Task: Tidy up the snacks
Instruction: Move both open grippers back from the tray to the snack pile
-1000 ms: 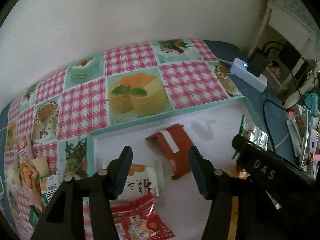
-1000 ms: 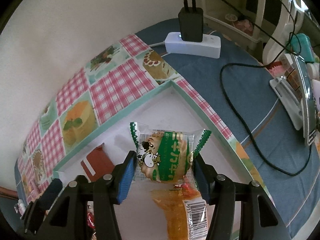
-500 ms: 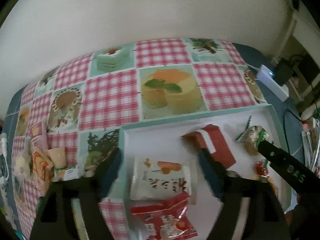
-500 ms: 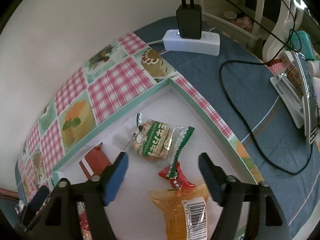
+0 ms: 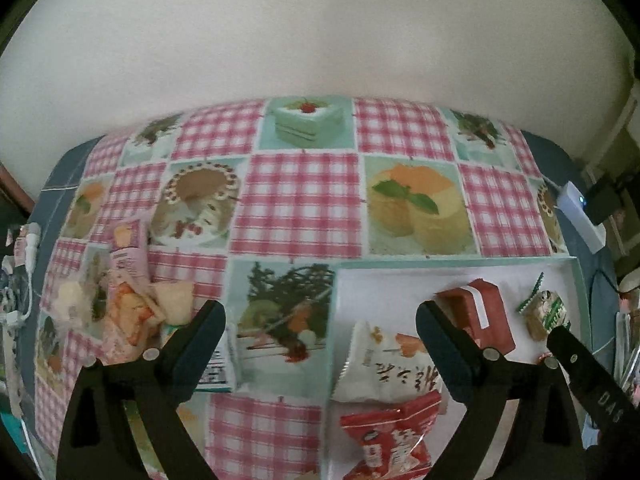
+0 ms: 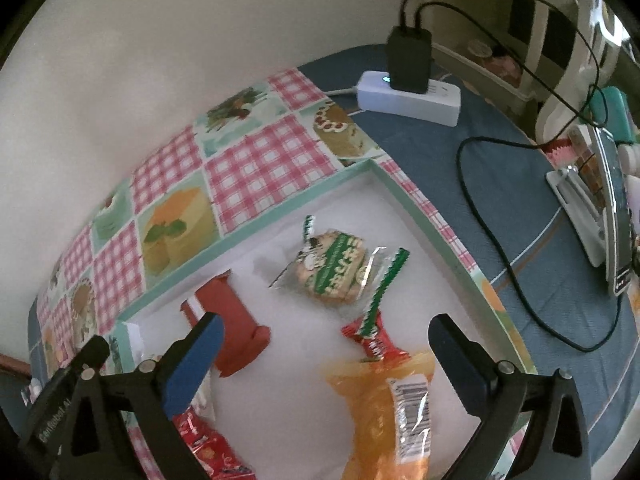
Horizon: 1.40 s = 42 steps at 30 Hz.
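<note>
From the left wrist, the left gripper [image 5: 320, 332] has just been opening and stands wide with nothing between its jaws, above the tray's [image 5: 400, 265] left rim; the loose snack pile [image 5: 124, 300] waits on the tablecloth [image 5: 296, 200] to the left. From the right wrist, the right gripper [image 6: 326, 340] has likewise just spread wide and empty over the tray, the green-wrapped biscuit [image 6: 336, 272] lying free on the tray floor beyond the fingertips. The pile's crinkly packets overlap, so a careless pinch may drag several at once or slip.
</note>
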Motion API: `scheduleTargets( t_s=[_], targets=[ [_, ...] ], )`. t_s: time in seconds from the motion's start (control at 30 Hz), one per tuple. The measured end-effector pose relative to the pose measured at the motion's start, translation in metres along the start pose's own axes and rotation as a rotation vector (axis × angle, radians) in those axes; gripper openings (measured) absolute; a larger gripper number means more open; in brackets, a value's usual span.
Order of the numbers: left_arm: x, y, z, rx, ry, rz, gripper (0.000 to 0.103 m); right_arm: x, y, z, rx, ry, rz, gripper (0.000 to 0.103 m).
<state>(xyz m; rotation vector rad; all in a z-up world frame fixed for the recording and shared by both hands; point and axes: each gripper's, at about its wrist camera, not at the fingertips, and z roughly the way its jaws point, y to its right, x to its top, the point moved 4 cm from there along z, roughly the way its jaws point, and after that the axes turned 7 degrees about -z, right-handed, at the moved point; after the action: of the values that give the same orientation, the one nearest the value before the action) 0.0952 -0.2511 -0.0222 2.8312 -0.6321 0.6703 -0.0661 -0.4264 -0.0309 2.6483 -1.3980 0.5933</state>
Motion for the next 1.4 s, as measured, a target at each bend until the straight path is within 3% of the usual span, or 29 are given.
scheduleTargets(
  t_s=[0.5, 0.97, 1.4],
  targets=[
    [0.0, -0.049, -0.034, 0.004, 0.032, -0.059, 0.096, -0.016, -0.043, -0.036, 0.033, 0.029, -0.083, 0.103],
    [-0.021, -0.136, -0.044, 0.099, 0.013, -0.135, 0.096, -0.047, -0.082, -0.061, 0.107, 0.054, -0.144, 0.103],
    [-0.036, -0.271, -0.062, 0.223, 0.01, -0.419, 0.096, -0.072, -0.148, -0.064, 0.146, 0.034, -0.29, 0.103]
  ],
)
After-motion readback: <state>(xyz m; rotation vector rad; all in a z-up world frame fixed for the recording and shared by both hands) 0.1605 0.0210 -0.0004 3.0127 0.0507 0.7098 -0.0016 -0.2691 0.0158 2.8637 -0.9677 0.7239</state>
